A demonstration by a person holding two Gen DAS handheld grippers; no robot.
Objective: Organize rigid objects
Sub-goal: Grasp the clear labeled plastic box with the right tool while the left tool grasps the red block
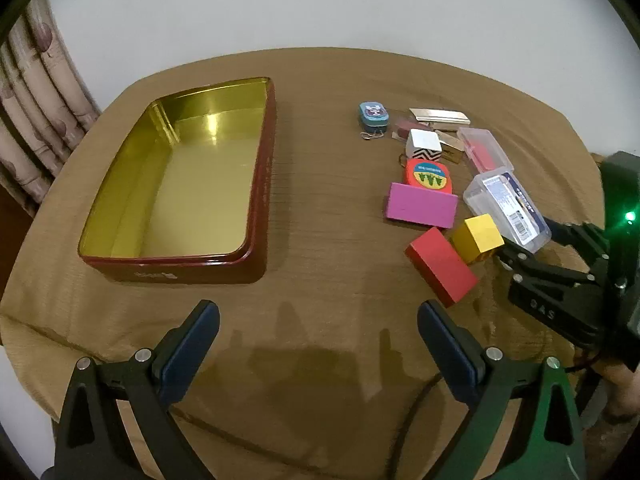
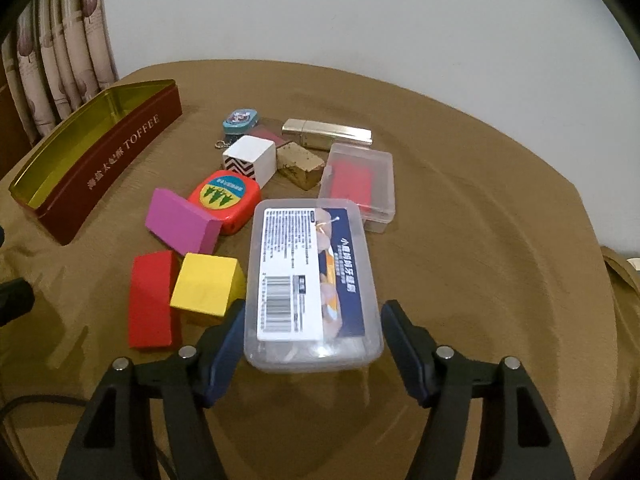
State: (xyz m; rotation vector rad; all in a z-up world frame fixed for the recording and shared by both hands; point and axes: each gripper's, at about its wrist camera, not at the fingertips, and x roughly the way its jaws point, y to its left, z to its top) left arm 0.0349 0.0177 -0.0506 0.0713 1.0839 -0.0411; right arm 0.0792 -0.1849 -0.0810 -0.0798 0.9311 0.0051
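A clear plastic box with a printed label (image 2: 312,276) lies on the brown cloth at the near end of the pile. My right gripper (image 2: 312,316) straddles its near end, a pad against each long side, shut on it. Beside it are a yellow cube (image 2: 206,286), a red block (image 2: 152,300), a purple block (image 2: 180,222) and a red tape measure (image 2: 224,200). The open toffee tin (image 1: 256,184), red outside and gold inside, has nothing in it. My left gripper (image 1: 318,320) hangs open over bare cloth in front of the tin, holding nothing.
Further back lie a white cube with a zigzag side (image 2: 252,160), a small blue tin (image 2: 240,118), a cork-like block (image 2: 300,166), a gold lighter (image 2: 326,134) and a clear case with a red insert (image 2: 360,186). Curtains (image 1: 36,120) hang left. The table edge curves close on the right.
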